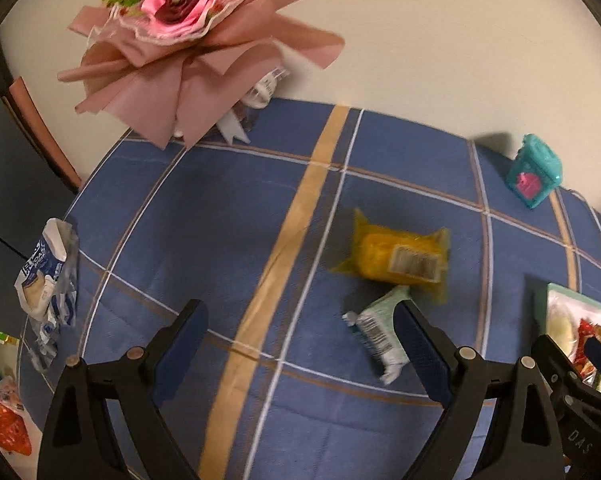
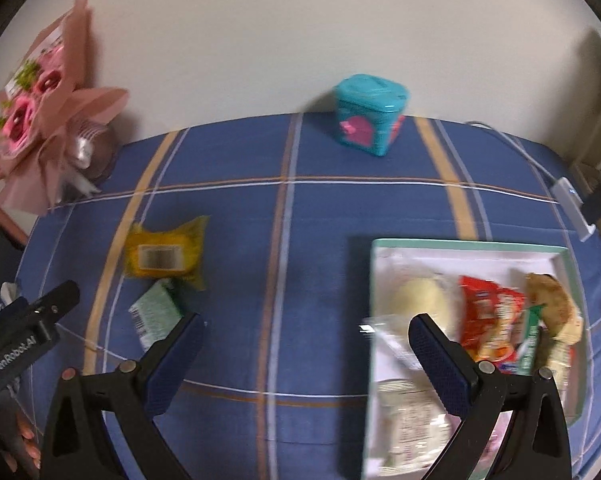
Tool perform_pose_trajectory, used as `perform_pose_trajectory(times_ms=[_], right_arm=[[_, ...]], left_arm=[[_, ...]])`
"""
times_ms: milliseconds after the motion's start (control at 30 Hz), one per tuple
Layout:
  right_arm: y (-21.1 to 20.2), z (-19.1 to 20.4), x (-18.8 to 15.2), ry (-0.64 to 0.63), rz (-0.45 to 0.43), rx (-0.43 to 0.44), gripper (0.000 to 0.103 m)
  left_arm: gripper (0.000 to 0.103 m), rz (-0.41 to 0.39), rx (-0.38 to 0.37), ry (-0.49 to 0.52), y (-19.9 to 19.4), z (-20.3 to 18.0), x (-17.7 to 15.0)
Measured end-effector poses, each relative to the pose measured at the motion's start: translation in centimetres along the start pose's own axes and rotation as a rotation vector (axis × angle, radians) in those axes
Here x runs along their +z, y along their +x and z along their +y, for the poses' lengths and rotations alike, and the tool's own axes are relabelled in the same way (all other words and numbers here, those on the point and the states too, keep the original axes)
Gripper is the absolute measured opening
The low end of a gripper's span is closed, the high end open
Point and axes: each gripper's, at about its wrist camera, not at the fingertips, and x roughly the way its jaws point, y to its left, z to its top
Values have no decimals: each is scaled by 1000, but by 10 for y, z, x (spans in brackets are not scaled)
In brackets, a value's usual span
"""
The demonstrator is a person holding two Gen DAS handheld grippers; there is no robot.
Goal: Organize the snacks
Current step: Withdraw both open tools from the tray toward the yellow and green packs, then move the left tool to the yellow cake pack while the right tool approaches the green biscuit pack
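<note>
While both grippers' fingers stand apart and empty, left gripper [image 1: 300,344] nears green packet [image 1: 380,332], centre frame; next, straddle it, then tray [image 2: 460,246].

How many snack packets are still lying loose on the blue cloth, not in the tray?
2. A yellow packet lies left of the tray, and a green packet touches its near edge. Others may lie out of view.
</note>
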Motion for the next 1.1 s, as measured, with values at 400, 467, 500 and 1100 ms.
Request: perform_pose_trajectory(times_ms=[400, 467, 500, 1100], right_arm=[[34, 61, -14, -106, 51, 31, 103], [39, 69, -16, -119, 50, 36, 103], [41, 73, -17, -128, 49, 36, 103], [83, 112, -28, -229, 77, 29, 103]], left_arm=[[94, 63, -13, -16, 26, 25, -3], [94, 73, -5, -16, 31, 29, -5], [94, 79, -1, -15, 35, 29, -6], [94, 145, 18, -112, 76, 60, -17]])
